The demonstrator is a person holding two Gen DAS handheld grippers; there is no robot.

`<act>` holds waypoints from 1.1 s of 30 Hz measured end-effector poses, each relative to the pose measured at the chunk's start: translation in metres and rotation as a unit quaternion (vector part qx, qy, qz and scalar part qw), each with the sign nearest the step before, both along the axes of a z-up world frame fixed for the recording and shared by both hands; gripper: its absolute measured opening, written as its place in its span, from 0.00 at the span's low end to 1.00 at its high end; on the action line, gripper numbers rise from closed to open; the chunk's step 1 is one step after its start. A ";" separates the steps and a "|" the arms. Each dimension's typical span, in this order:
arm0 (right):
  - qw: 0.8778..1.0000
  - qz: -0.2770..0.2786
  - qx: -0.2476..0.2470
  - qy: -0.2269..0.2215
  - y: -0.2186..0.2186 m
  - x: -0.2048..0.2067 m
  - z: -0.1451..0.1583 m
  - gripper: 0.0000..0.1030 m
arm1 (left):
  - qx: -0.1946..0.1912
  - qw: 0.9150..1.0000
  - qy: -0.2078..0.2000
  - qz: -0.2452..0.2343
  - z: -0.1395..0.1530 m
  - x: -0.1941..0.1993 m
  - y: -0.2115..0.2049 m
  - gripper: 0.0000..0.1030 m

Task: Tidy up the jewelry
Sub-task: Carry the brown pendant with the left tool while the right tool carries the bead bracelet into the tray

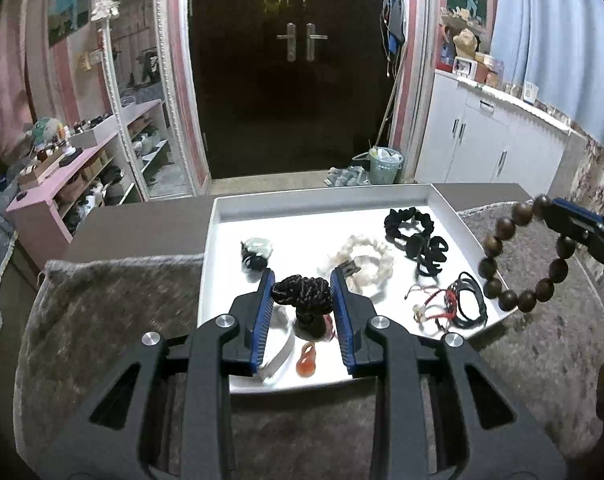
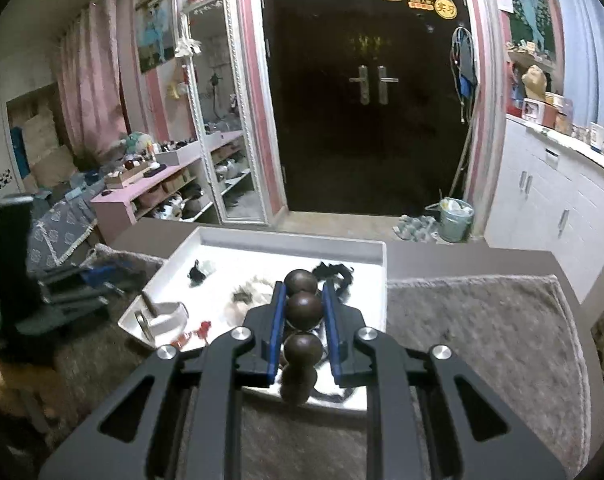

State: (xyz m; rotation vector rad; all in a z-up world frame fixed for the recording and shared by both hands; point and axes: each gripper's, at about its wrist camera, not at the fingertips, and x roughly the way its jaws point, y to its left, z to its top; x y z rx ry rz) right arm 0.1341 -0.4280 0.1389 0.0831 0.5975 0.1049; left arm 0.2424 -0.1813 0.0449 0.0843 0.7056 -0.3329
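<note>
Right tool: the right tool [image 2: 302, 300] is clamped on the wooden bead bracelet [image 2: 304, 307], one dark bead pinched between its blue pads and the next beads strung in a line straight back toward the camera.
Bracelet from the other side: in the left wrist view the wooden bead bracelet [image 1: 521, 254] hangs as an open ring from the tip of the right tool [image 1: 549, 210], clear of the surface, just outside the right rim of the white tray [image 1: 222, 216].
Left tool: the left tool [image 1: 302, 292] is closed on a dark braided cord knot [image 1: 302, 290], held over the near part of the tray, above an orange pendant [image 1: 306, 364] and a white curved piece [image 1: 280, 354].
Tray contents: a black scrunchie [image 1: 407, 220], a black claw clip [image 1: 427, 254], a cream fluffy band [image 1: 365, 258], red and black cord bracelets [image 1: 449, 300] and a small dark-and-pale hair tie [image 1: 254, 254] lie apart on the white floor.
Key relation: the tray lies ahead of and to the left of the right tool; the bracelet's ring hangs downward from the grip, so its plane is roughly upright, not flat.
Nearer arm: the right tool carries the bracelet and is the one nearest the tray's free right edge; the left tool is occupied over the near-centre.
Coming move, as a judgement: the bracelet probably needs to travel leftward over the rim and be lowered so the ring lies flat in a bare patch.
Support: the tray sits on a grey plush mat [image 1: 114, 300] on the worktop [image 1: 150, 224].
</note>
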 end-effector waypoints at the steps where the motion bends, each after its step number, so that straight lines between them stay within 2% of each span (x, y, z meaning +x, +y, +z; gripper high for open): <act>1: 1.000 0.001 0.004 0.001 0.002 0.004 -0.001 0.18 | 0.000 1.000 0.002 -0.001 -0.002 0.003 -0.003 0.27; 11: 0.999 0.020 0.034 0.025 0.019 0.022 -0.038 0.18 | -0.004 1.000 0.030 -0.004 -0.046 0.018 -0.019 0.27; 16: 0.999 0.020 0.030 0.040 0.023 0.029 -0.058 0.18 | 0.001 0.999 0.039 -0.001 -0.062 0.027 -0.019 0.27; 33: 0.998 -0.021 0.007 0.052 0.005 0.031 -0.078 0.18 | 0.004 0.999 0.045 0.016 -0.080 0.034 -0.010 0.27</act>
